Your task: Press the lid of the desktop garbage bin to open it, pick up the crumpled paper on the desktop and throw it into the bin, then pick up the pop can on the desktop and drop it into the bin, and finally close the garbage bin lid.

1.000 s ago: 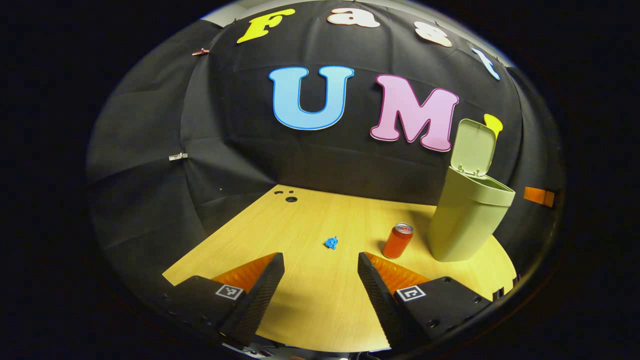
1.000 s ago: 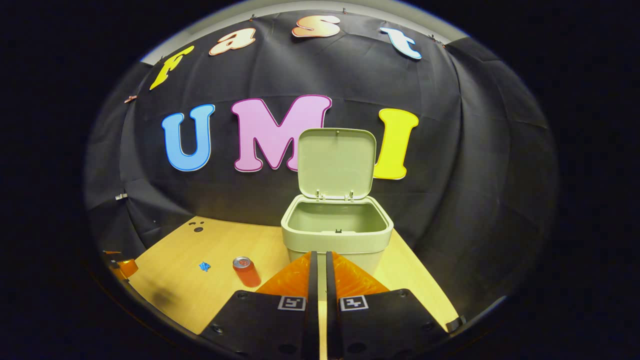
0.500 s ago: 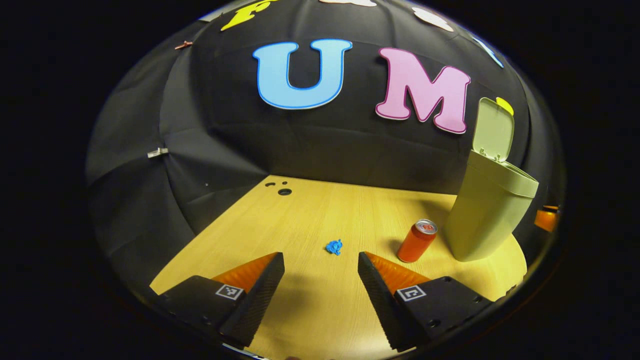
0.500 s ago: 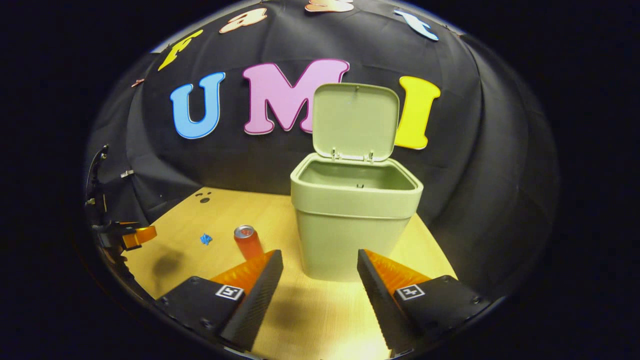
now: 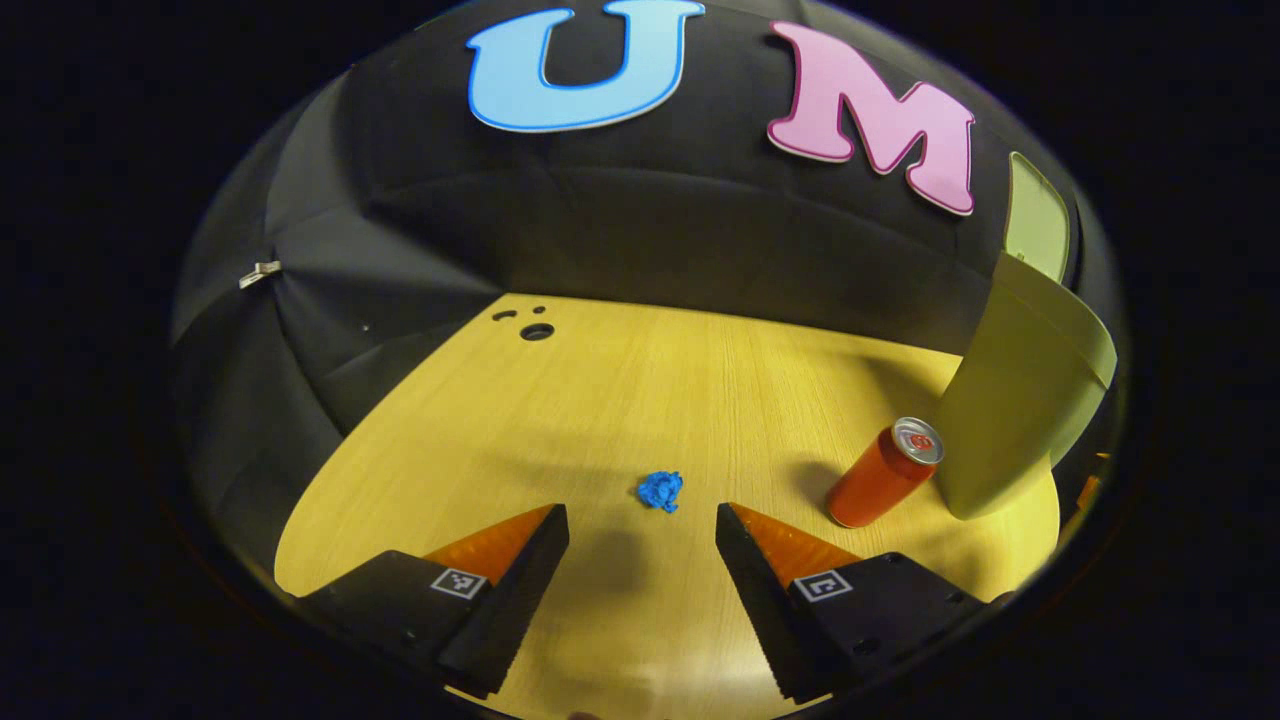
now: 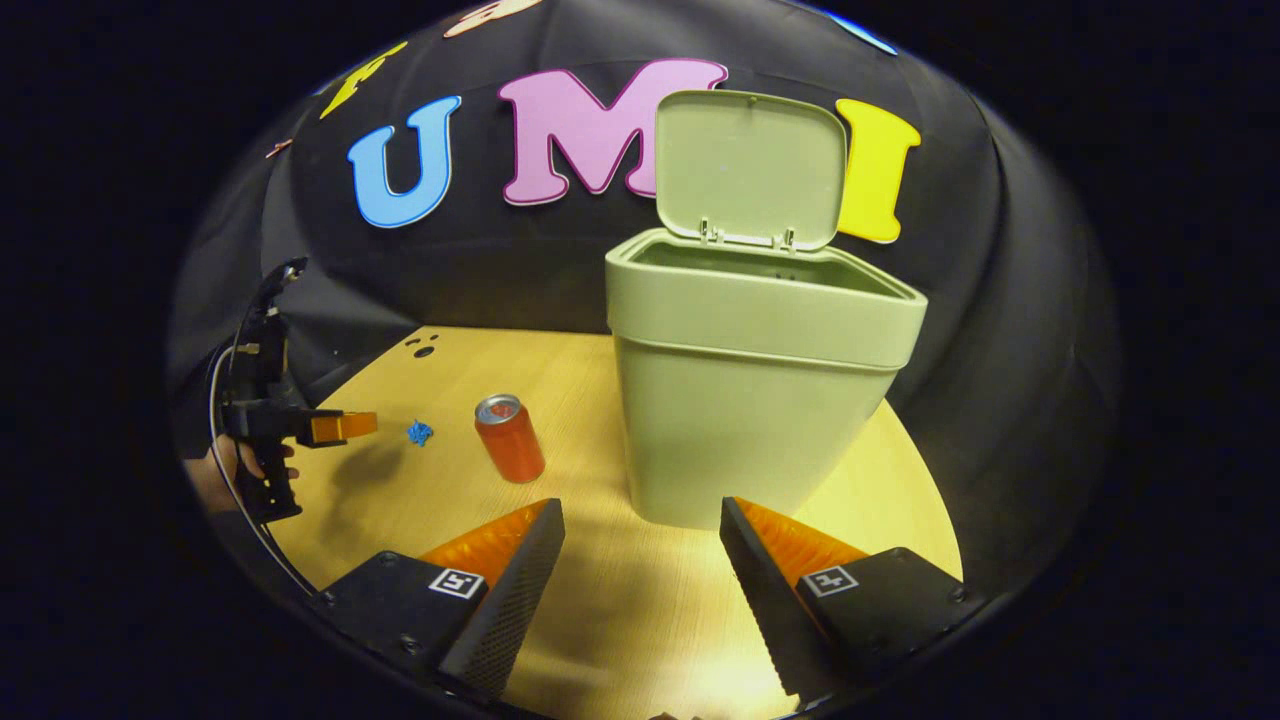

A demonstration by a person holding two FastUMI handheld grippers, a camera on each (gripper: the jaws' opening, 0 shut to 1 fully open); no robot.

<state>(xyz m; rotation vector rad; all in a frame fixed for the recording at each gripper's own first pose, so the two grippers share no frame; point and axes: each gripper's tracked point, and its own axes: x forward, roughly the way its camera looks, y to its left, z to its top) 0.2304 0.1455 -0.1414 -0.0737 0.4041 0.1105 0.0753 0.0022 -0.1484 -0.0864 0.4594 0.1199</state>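
Now both tongs (image 5: 642, 520) (image 6: 642, 515) wide open, empty; crumpled paper (image 5: 660, 490) just ahead on bare desktop (image 5: 620, 400).

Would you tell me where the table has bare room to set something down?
The widest bare table stretches from the crumpled paper back to the holes near the wall. It is crowded on the right, where the pop can stands close beside the bin.

On the bench (image 6: 600, 620), the crumpled paper (image 6: 419, 432) lies left of the pop can (image 6: 509, 438), which stands left of the bin (image 6: 750, 400).
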